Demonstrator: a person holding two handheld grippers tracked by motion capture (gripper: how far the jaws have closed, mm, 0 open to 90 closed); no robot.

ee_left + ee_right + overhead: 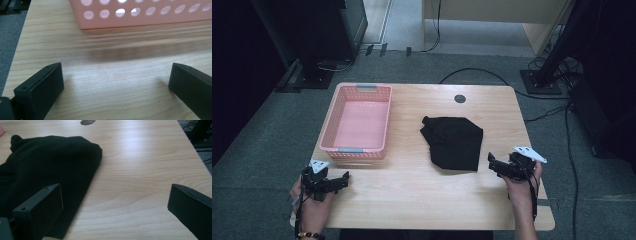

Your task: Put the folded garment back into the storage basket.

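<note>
A folded black cloth (453, 142) lies at the middle of the wooden table (412, 195). My right gripper (491, 164) is held just right of its near right corner, pointing left at it. In the right gripper view the jaws stand wide apart and the right gripper (116, 195) is open; its left jaw hangs over the cloth's (45, 170) edge, its right jaw over bare wood. My left gripper (344, 180) sits near the table's front left corner, open, with nothing between its jaws (116, 75).
An empty pink perforated basket (357, 154) stands at the table's left, its near wall (140, 17) just ahead of the left gripper. A round cable hole (460, 98) sits at the table's far edge. Cables and dark stands surround the table on the floor.
</note>
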